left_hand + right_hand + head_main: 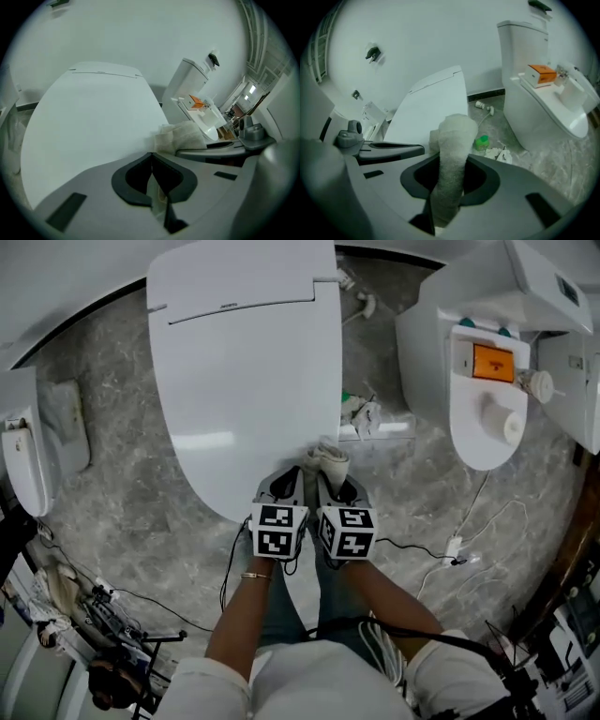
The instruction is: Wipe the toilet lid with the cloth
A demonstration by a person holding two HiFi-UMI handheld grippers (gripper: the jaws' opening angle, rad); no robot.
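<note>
At the near, rounded edge of the closed toilet lid [244, 362], the two grippers are side by side, both pointing down toward the white surface. The right gripper [339, 486] pinches the cloth [327, 459], a pale rolled bundle that stands out past its jaws and sits at the front right part of the lid. I cannot tell whether it already presses on the plastic. The left gripper [286, 486] has its jaws pressed together, and I see nothing held between them.

I judge that the wiping is only at its beginning, with the cloth at the edge and most of the lid not yet covered. The next move, I think, asks the right gripper to lay the cloth flat on the lid and draw it in long strokes toward the hinge, with a firm pinch so the roll does not slip out.
</note>
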